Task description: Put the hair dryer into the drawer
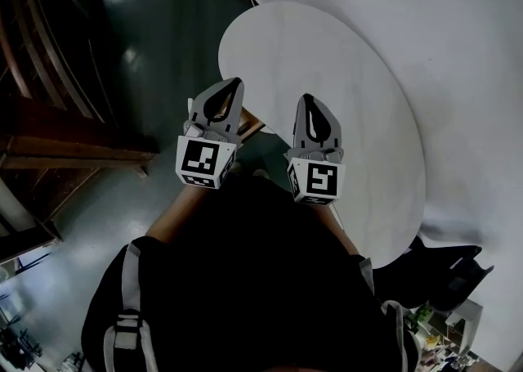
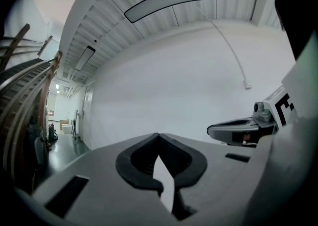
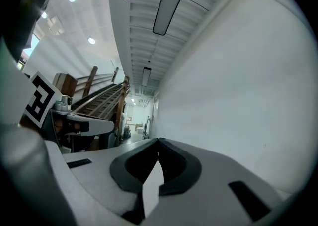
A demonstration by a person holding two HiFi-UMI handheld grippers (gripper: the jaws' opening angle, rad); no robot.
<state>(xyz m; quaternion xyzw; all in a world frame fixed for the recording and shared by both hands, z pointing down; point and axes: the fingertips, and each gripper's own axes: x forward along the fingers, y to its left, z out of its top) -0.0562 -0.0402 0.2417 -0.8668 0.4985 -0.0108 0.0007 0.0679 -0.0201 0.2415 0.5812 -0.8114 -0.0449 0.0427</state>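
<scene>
Neither a hair dryer nor a drawer shows in any view. In the head view my left gripper [image 1: 234, 84] and right gripper [image 1: 308, 99] are held side by side in front of the person's dark torso, above the near edge of a white oval tabletop [image 1: 343, 76]. Both point level toward a white wall. The left gripper [image 2: 158, 134] has its dark tips meeting, with nothing between them. The right gripper [image 3: 158, 140] is likewise shut and empty. Each gripper appears at the edge of the other's view.
A wooden staircase with railings [image 1: 49, 141] stands at the left on a dark glossy floor [image 1: 163, 19]. A plain white wall [image 2: 189, 81] fills the space ahead. A black object [image 1: 445, 268] lies at the lower right beside the tabletop.
</scene>
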